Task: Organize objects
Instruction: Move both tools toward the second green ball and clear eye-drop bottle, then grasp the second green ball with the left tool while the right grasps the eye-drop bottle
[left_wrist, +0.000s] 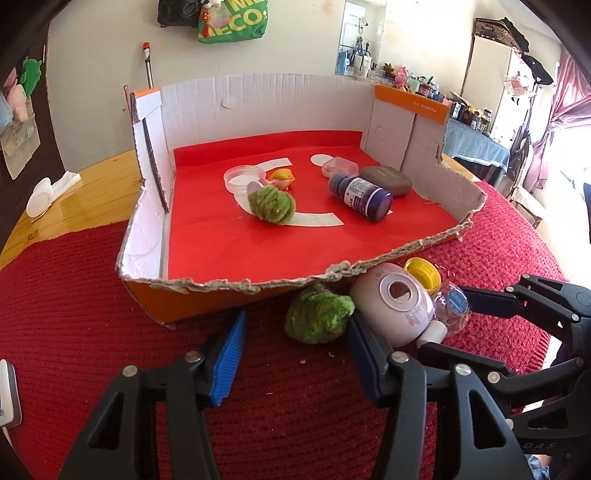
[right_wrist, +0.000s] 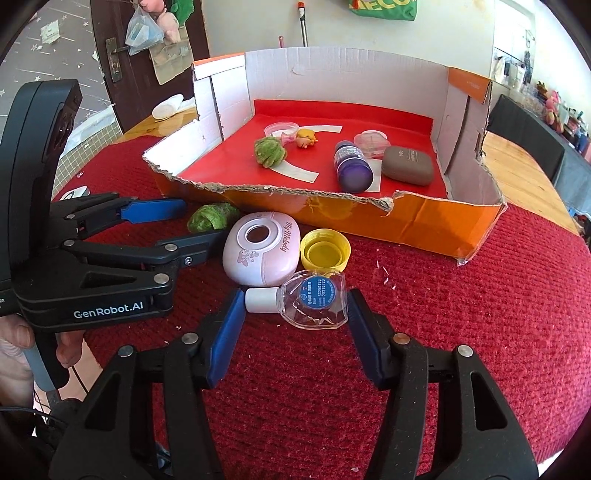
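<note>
A cut-down cardboard box (left_wrist: 236, 286) (right_wrist: 424, 218) with a red lining holds a green fuzzy ball (left_wrist: 271, 205), a small doll (left_wrist: 282, 179), a purple bottle (left_wrist: 360, 197), a brown case (left_wrist: 386, 180) and clear lids. In front of it on the red mat lie a second green fuzzy ball (left_wrist: 317, 319) (right_wrist: 212, 218), a pink My Melody case (left_wrist: 397, 302) (right_wrist: 260, 253), a yellow cap (right_wrist: 325, 253) and a clear small bottle (right_wrist: 314, 302). My left gripper (left_wrist: 293, 343) is open around the green ball. My right gripper (right_wrist: 295, 321) is open around the clear bottle.
A red knitted mat (right_wrist: 461, 332) covers the wooden table (left_wrist: 85, 195). A white cloth (left_wrist: 48, 194) lies at the table's far left. A cluttered shelf (left_wrist: 424, 86) and curtain stand behind at the right. A door (right_wrist: 122, 55) is at the left.
</note>
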